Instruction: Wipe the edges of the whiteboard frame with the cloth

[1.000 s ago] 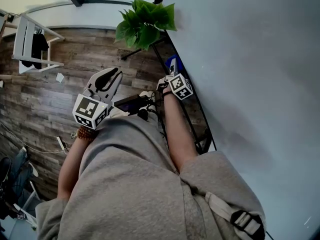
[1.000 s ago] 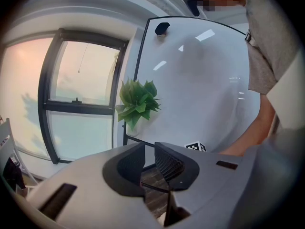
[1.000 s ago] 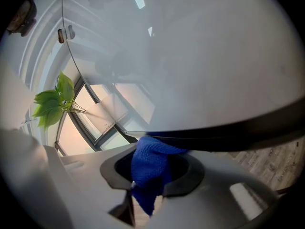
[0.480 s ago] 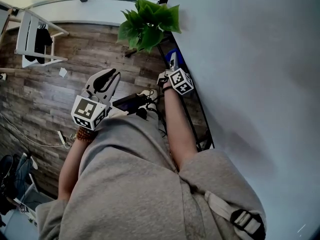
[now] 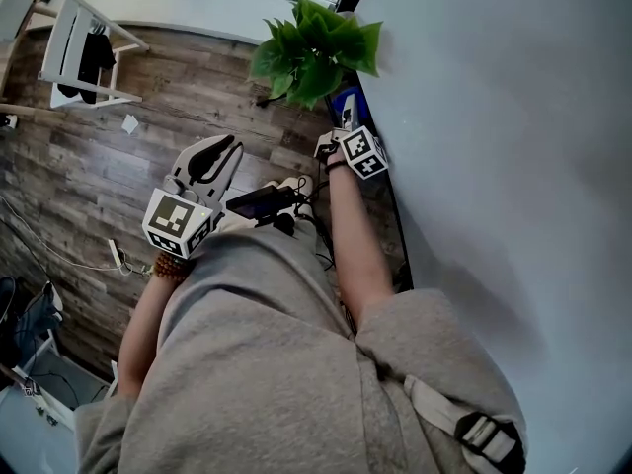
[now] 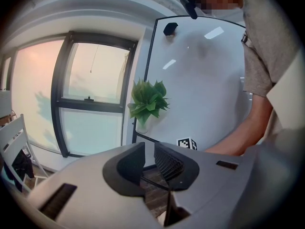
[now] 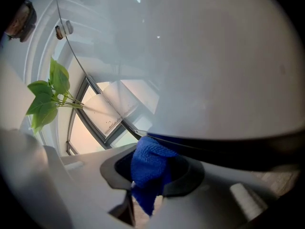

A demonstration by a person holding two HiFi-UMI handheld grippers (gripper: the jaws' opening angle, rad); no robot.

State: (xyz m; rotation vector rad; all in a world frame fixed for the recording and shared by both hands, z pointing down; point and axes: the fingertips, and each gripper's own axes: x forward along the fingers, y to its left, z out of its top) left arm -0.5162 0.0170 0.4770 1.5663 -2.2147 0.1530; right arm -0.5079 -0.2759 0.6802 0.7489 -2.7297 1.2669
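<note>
The whiteboard [image 5: 513, 136] fills the right of the head view, its black frame [image 5: 399, 235] running down beside my right arm. My right gripper [image 5: 345, 121] is shut on a blue cloth [image 5: 344, 105] and holds it against the frame, just below the plant. In the right gripper view the cloth [image 7: 147, 161] bulges out between the jaws of the right gripper [image 7: 153, 175] and touches the dark frame strip [image 7: 224, 149]. My left gripper [image 5: 209, 158] hangs over the wooden floor, away from the board. The left gripper [image 6: 148, 151] is shut with nothing in it.
A green potted plant [image 5: 318, 49] sits at the board's corner close to the cloth. A white chair [image 5: 79, 52] stands at the far left on the plank floor. A dark phone-like device [image 5: 259, 202] is at my waist. Cables [image 5: 59, 260] lie on the floor at the left.
My right gripper has slid with the cloth along the frame toward the plant. The head view has shifted slightly. The left gripper has stayed in place.
</note>
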